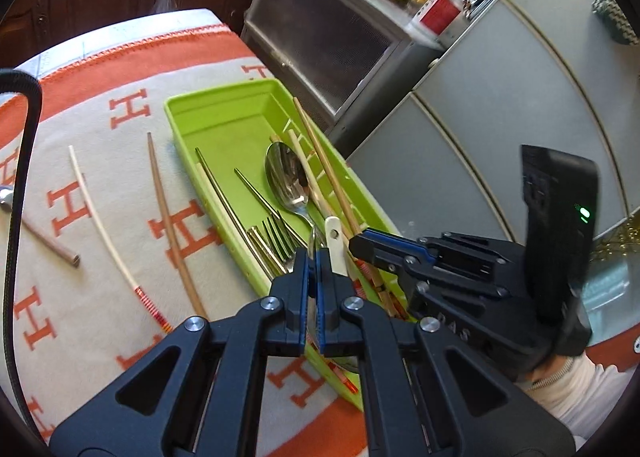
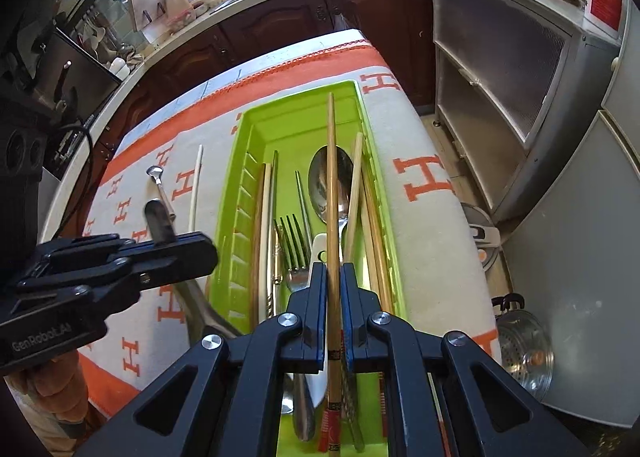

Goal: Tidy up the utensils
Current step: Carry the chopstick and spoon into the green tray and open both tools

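Observation:
A lime green utensil tray (image 1: 224,113) (image 2: 296,113) lies on the orange-and-cream cloth and holds a big steel spoon (image 1: 285,173) (image 2: 320,185), a fork (image 1: 280,241) (image 2: 295,245), a white handle (image 1: 335,245) and several chopsticks. My right gripper (image 2: 333,277) (image 1: 360,245) is shut on a wooden chopstick (image 2: 331,177) (image 1: 320,153) and holds it lengthwise over the tray. My left gripper (image 1: 313,261) (image 2: 208,253) is shut on a steel spoon handle (image 1: 313,321) (image 2: 160,221) above the tray's left edge.
On the cloth left of the tray lie a brown chopstick (image 1: 172,225), a cream chopstick (image 1: 100,217) (image 2: 196,185) and a small metal scoop (image 2: 158,185). Cabinets (image 1: 320,41) and a fridge (image 1: 500,105) stand right. A steamer pot (image 2: 524,349) sits on the floor.

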A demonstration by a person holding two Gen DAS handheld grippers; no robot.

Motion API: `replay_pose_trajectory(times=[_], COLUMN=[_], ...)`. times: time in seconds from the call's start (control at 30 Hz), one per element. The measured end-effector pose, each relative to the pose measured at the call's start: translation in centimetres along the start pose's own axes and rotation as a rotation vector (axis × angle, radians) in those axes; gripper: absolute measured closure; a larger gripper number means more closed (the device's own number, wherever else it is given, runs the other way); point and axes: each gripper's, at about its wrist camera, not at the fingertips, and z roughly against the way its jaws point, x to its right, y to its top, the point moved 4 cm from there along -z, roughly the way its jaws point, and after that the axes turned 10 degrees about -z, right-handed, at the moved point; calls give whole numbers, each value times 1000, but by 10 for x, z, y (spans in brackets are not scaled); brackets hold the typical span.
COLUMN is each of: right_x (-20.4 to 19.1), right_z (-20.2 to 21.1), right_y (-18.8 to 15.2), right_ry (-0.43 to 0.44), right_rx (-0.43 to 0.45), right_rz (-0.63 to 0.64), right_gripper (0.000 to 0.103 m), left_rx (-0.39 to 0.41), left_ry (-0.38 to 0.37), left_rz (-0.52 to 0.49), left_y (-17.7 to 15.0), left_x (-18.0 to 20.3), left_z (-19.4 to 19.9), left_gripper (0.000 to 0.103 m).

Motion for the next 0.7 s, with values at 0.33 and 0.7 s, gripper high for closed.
replay_pose_trajectory(times=[0.33,0.7], right_x=[-10,-25], right_z=[-7,18], right_y=[4,-2], right_ry=[-23,39], right_rx=[38,58], right_rz=[27,33], right_gripper=[71,71], left_rx=[-31,76], left_ry=[42,102], left_rz=[52,102], left_y=[3,14], left_x=[-18,-27], left_z=[-19,18], left_gripper=[100,51])
